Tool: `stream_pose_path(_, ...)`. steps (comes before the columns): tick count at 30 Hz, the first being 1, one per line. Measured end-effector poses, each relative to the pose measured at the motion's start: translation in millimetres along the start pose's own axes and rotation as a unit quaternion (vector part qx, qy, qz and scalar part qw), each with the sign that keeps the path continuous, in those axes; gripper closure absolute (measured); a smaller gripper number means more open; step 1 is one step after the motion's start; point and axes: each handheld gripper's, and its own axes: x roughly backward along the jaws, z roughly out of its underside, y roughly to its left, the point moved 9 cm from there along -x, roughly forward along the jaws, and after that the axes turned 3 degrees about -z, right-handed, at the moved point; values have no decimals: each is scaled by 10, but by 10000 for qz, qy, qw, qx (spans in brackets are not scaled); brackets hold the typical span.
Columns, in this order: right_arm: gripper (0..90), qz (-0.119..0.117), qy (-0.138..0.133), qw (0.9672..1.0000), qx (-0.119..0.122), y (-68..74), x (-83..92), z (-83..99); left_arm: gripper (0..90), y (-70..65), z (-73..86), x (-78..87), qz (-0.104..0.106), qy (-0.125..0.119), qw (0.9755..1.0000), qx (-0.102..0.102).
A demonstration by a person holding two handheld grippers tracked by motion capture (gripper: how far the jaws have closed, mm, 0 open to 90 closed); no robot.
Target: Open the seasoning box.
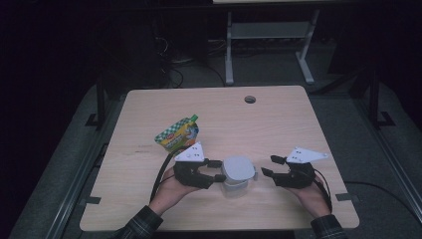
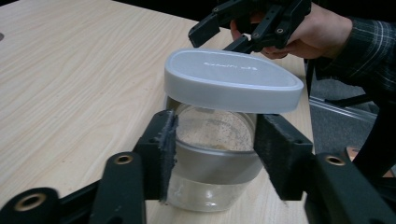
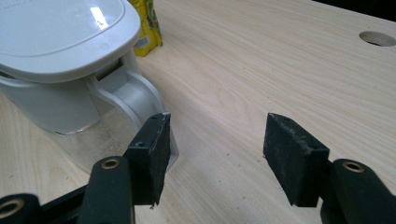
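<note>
A clear glass container with a pale grey lid stands near the table's front edge, with a little powdery residue inside. My left gripper reaches in from the left, and its two black pads press on the glass body just under the lid. My right gripper stands open to the right of the container, with nothing between its jaws. In the right gripper view its one jaw sits just in front of the container's white side clip, and bare table shows between the jaws.
A green and yellow food pouch lies behind the left gripper. A round cable hole sits near the table's far edge. The wooden table has free room in its middle and right. Beyond the table are dark floor and a desk frame.
</note>
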Motion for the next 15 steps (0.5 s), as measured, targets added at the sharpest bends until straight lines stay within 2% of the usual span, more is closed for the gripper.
stream_pose_path(1, 410, 3, 4, 10000, -10, -2, -1, 2, 538, 10, 1, 6, -27, 8, 10000, 14)
stream_pose_path(9, 410, 30, -1, 10000, -18, -23, 0, 6, 641, 19, -3, 24, -111, 23, 9999, -28)
stream_pose_path(15, 410, 32, -6, 10000, -25, -24, 2, 7, 754, 26, -10, 39, -78, -16, 10000, 6)
